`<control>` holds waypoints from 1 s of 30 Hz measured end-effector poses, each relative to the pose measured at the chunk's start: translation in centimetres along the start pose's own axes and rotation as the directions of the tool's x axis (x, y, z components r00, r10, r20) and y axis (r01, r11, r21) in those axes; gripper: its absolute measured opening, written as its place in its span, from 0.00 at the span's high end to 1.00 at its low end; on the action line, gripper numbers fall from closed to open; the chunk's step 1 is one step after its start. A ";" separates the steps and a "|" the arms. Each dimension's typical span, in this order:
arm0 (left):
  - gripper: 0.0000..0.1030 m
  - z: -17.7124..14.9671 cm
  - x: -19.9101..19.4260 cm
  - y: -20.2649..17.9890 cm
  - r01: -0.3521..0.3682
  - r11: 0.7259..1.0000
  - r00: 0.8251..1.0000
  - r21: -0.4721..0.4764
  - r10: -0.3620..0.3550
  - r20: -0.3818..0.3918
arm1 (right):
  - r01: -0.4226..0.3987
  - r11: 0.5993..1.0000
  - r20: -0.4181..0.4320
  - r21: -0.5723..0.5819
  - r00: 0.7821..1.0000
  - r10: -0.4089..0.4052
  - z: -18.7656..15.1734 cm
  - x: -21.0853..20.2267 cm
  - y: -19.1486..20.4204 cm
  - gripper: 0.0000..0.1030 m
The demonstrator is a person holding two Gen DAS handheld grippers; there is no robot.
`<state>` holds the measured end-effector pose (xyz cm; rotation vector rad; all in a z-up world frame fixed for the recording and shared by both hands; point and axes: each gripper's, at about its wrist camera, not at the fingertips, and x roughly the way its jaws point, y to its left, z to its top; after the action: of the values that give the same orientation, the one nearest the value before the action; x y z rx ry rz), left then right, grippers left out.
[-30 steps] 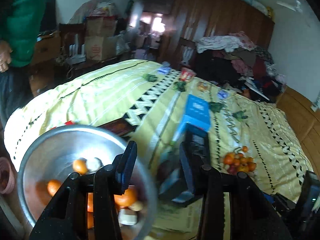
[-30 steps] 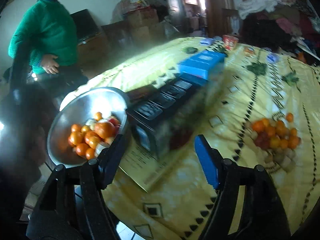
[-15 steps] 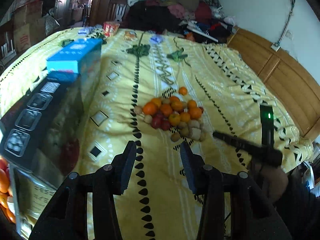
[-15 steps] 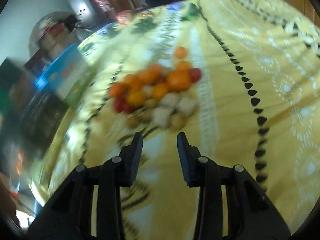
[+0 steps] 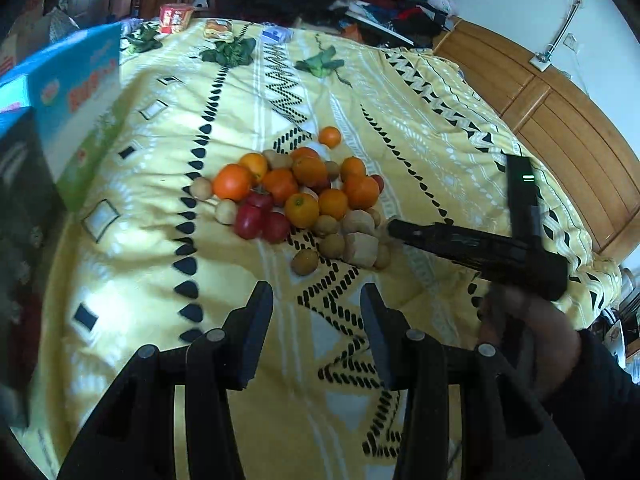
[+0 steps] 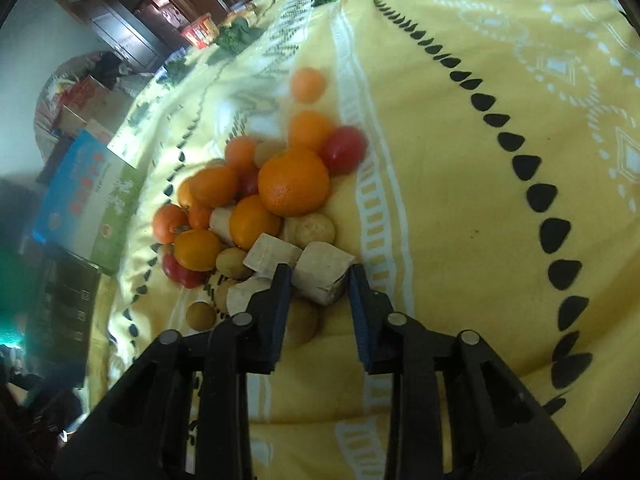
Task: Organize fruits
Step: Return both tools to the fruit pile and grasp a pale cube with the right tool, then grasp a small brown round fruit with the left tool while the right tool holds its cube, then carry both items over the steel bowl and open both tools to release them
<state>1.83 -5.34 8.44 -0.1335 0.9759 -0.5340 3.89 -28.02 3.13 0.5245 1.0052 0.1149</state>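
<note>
Your right gripper with jaws apart around a beige chunk at the near edge of the fruit pile on the bed, your left gripper apart and empty, near the pile, blue box at left

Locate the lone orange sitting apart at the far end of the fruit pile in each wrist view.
Left wrist: lone orange just above centre, beyond the fruit pile.
Right wrist: lone orange upper middle, blurred, past the pile.
Shared landmark: blue box, at the left edge in both views.
</note>
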 end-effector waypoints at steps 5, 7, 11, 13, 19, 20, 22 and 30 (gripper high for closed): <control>0.61 0.8 5.2 0.3 -0.016 1.000 0.999 0.011 0.016 -0.046 | -0.059 0.998 0.087 -0.026 0.994 0.061 -1.3 -4.1 0.7 0.72; 0.61 0.9 6.9 0.3 -0.020 1.000 0.998 0.008 0.020 -0.064 | -0.068 0.997 0.097 -0.047 0.993 0.073 -1.9 -5.1 1.1 0.72; 0.61 0.8 9.2 0.3 -0.052 0.998 0.995 0.018 0.054 -0.084 | -0.072 0.994 0.096 -0.084 0.992 0.080 -2.3 -5.4 2.0 0.72; 0.61 1.1 9.7 0.3 -0.058 0.998 0.995 0.020 0.060 -0.077 | -0.076 0.993 0.093 -0.091 0.992 0.085 -2.3 -5.2 2.2 0.72; 0.79 1.5 9.9 0.2 -0.086 0.996 0.994 0.038 0.088 -0.062 | -0.076 0.993 0.087 -0.089 0.993 0.084 -2.5 -4.8 2.6 0.72; 0.79 1.5 9.2 0.2 -0.088 0.996 0.995 0.034 0.089 -0.043 | -0.077 0.993 0.089 -0.094 0.992 0.085 -2.5 -4.9 2.8 0.72; 0.79 1.7 7.4 0.2 -0.086 0.996 0.996 0.026 0.086 -0.008 | -0.076 0.991 0.099 -0.113 0.991 0.087 -2.4 -5.5 3.6 0.72; 0.79 2.1 -7.7 5.2 -0.177 0.979 0.959 -0.103 0.195 0.206 | -0.147 0.958 0.134 -0.246 0.974 0.184 -1.9 -8.1 11.8 0.72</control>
<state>2.06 2.60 13.65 -0.1691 0.7891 -0.2984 -0.39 -19.70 14.19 0.3934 0.7810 0.3338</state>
